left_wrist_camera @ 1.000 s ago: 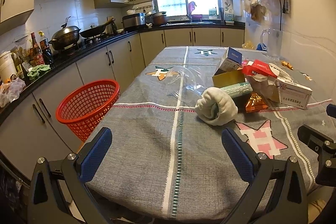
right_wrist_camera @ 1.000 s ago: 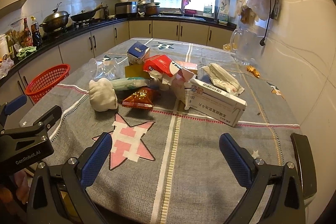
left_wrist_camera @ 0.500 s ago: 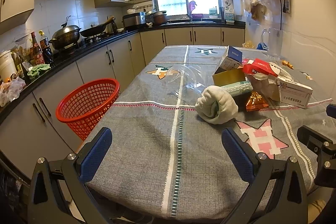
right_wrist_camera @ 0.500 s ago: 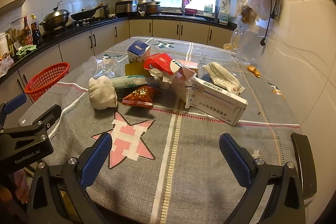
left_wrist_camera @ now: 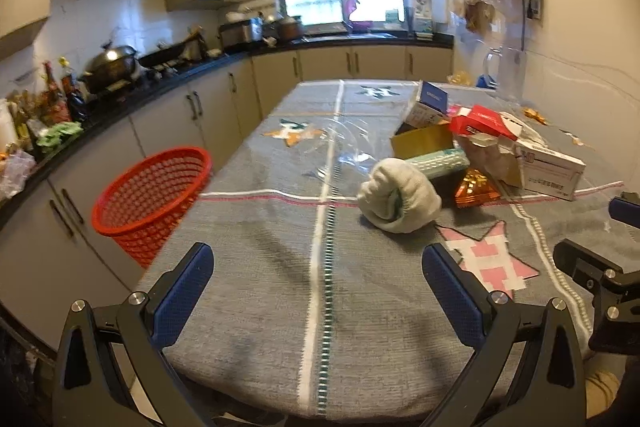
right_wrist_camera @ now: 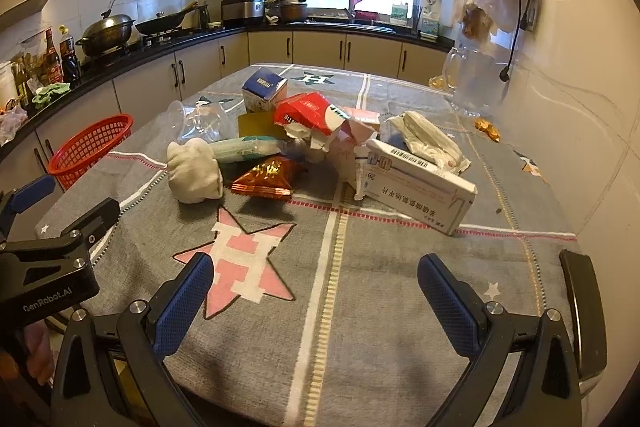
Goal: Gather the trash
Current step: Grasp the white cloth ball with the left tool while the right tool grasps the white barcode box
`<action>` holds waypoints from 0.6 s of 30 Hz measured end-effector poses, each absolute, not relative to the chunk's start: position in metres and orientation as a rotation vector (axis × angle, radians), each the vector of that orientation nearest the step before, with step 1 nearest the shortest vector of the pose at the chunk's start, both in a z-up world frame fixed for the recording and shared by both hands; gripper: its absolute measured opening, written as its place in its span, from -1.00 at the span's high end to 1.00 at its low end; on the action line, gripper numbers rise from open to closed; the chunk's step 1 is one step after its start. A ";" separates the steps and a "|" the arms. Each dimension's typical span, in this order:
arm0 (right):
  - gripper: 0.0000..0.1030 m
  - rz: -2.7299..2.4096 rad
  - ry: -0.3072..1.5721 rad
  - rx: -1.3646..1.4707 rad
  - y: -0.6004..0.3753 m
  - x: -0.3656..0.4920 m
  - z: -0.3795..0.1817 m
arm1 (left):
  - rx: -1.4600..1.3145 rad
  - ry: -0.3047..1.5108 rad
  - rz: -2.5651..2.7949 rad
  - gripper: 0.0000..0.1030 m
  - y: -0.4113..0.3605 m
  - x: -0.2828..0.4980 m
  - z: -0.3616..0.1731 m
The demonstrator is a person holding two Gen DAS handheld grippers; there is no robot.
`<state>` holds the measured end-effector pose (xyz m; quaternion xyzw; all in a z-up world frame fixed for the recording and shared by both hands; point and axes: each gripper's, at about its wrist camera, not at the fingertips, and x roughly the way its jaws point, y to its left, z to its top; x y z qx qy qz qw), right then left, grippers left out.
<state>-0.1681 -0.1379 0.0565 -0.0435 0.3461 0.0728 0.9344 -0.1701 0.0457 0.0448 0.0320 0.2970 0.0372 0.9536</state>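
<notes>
Trash pile [right_wrist_camera: 320, 143]: a loose heap of packaging on the grey woven tablecloth [right_wrist_camera: 360, 307], lying just beyond the pink star patch [right_wrist_camera: 240, 263]. Nearest the star, to its far left, sits a cream cloth bundle [right_wrist_camera: 195, 171], soft and rounded, with no clear long axis. Touching the bundle's right side is an orange foil snack packet [right_wrist_camera: 266, 179], triangular and glossy, its apex pointing away from the star. Behind both lies a pale green ribbed roll [right_wrist_camera: 244, 149], long axis running left to right. To the far right of the star rests a white cardboard medicine box [right_wrist_camera: 416, 187], rectangular, its long axis slanting from the middle of the pile toward the near right. Above the heap's centre, a torn red carton [right_wrist_camera: 308, 113] tilts upward; a blue-and-white box [right_wrist_camera: 264, 91] stands upright behind it. A clear plastic cup [right_wrist_camera: 198, 121] lies on its side, mouth toward the left. A red mesh basket [left_wrist_camera: 154, 195] stands off the table's left edge, well apart from the star.

Left gripper [left_wrist_camera: 318, 291] and right gripper [right_wrist_camera: 316, 295]: both hover over the near tablecloth, jaws spread wide, blue textured pads holding nothing.
</notes>
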 end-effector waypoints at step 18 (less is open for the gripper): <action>-0.99 0.241 0.739 0.106 -0.228 -0.126 0.070 | -0.076 0.813 -0.169 -0.47 0.025 -0.085 0.041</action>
